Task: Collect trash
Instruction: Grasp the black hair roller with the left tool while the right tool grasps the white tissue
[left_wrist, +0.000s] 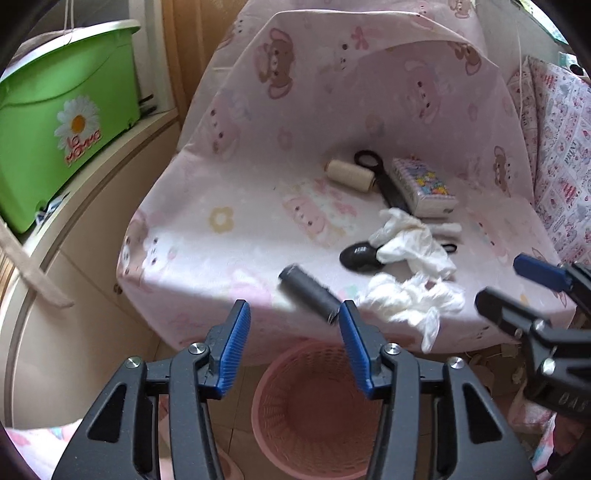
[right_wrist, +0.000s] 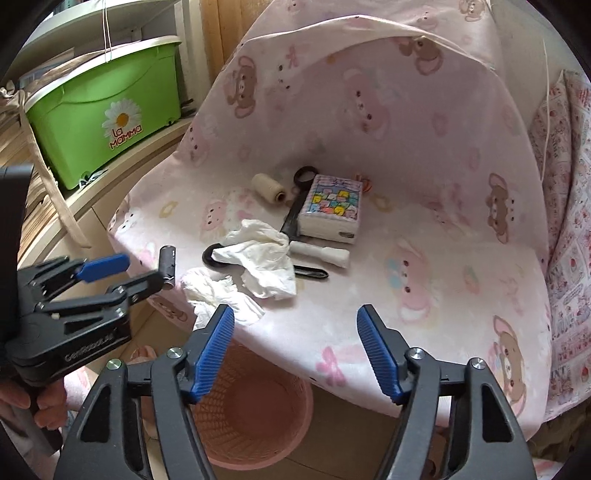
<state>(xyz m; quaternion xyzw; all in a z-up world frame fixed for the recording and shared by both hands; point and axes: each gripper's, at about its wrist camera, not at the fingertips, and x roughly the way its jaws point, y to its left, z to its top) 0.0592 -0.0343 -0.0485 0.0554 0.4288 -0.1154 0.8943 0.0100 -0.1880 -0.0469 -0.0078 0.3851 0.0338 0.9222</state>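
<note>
Barely started, by the look of it: the pink basket (left_wrist: 314, 402) on the floor just under the near edge of the seat looks empty inside as far as both views show, and all the trash is still up on the pink sheet (left_wrist: 229, 177). Two crumpled white tissues are left: one wad (left_wrist: 406, 299) at the near edge, partly hanging over it & roughly above the basket, the other (left_wrist: 410, 240) just behind it, lying over a black handle. Neither is touched. Left gripper (left_wrist: 293, 314) hangs over the near edge w/ jaws partway apart, nothing between the pads; a dark thread spool (left_wrist: 308, 291) lies just past its right pad, not gripped. Right gripper (right_wrist: 295, 321) also near the edge, jaws fairly wide, empty, the near wad just off its left pad. Other stuff on the seat, prob. not trash: cream spool (left_wrist: 349, 171), scissors (left_wrist: 384, 184), a printed tissue pack (left_wrist: 424, 184), a white tube (right_wrist: 319, 253). So, as I judge it: nothing binned yet, two tissues to pick & drop; near wad is the obvious first one, basket sits right below.
</note>
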